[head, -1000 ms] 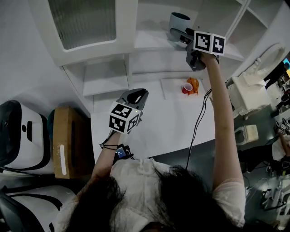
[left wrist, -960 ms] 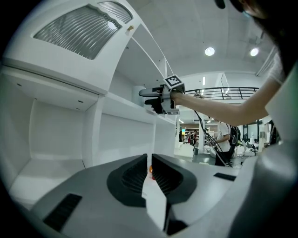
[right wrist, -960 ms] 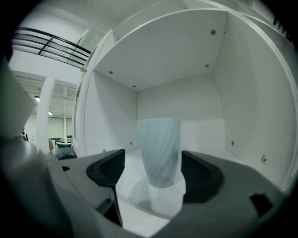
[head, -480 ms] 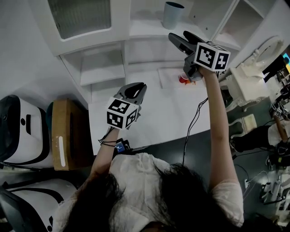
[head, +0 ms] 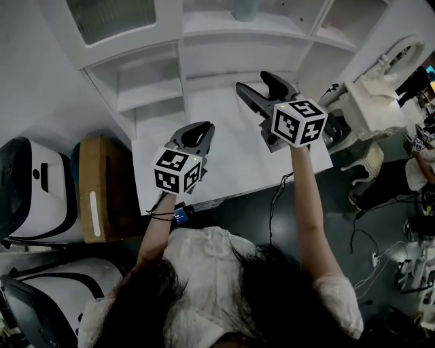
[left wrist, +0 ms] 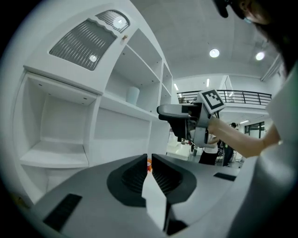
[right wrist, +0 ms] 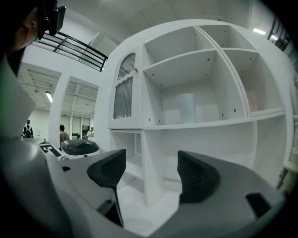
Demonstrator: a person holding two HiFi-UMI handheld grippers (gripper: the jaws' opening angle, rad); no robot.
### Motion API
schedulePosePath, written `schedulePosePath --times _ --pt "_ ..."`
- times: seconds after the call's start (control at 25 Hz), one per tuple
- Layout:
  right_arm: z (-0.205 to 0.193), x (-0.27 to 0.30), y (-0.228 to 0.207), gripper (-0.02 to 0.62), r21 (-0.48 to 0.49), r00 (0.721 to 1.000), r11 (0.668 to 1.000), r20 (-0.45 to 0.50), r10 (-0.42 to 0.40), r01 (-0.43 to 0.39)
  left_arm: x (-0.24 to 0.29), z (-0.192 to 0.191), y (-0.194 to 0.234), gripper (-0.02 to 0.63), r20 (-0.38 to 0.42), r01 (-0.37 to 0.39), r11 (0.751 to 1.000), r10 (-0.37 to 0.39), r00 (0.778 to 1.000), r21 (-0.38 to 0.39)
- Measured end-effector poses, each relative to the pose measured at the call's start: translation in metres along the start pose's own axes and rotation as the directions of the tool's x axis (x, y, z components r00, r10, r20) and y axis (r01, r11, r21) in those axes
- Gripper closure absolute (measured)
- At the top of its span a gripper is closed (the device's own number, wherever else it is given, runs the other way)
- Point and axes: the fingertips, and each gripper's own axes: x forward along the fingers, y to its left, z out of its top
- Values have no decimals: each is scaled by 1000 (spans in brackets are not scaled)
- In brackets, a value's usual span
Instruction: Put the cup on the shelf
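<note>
The pale blue-grey cup (head: 245, 8) stands upright on a white shelf board (head: 211, 24), at the top edge of the head view. It also shows in the left gripper view as the cup (left wrist: 133, 95) and in the right gripper view as the cup (right wrist: 187, 108), alone in its compartment. My right gripper (head: 262, 85) hangs over the table, well short of the shelf, open and empty (right wrist: 151, 174). My left gripper (head: 197, 129) is lower and to the left, shut with nothing in it (left wrist: 150, 160).
The white shelf unit (right wrist: 149, 125) has a ribbed-glass door (head: 112, 17) at upper left and open compartments below. The white table (head: 224, 170) lies under both grippers. A cardboard box (head: 98, 197) and white machines (head: 34, 197) stand left; white equipment (head: 370, 102) stands right.
My right gripper has drawn back from the cup on the shelf to above the table, jaws open. The cup stays on the shelf. The left gripper has barely moved.
</note>
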Motion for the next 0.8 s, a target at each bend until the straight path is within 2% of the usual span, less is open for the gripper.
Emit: schedulePosePath --times 0.32,0.4,0.52,0.64,0.8 --pt "-76 -55 43 248 82 999 996 -36 -41 44 -23 -33 -32 581 -40 3 1000 -5 999 -31" --pt "-90 -71 58 269 89 998 995 -44 -41 45 -34 -38 -45 581 -41 8 1000 -10 999 -27" --pt "-101 -96 80 346 63 998 996 -37 -57 59 -54 -47 -64 581 -43 19 1000 -19 999 -14" --pt "-113 -118 100 348 66 998 996 -24 -65 67 -75 -55 -77 581 -45 12 1000 -12 999 -9" --pt "-137 -149 126 361 134 997 988 -7 -75 75 -100 -71 -98 581 -65 2 1000 -3 998 -2"
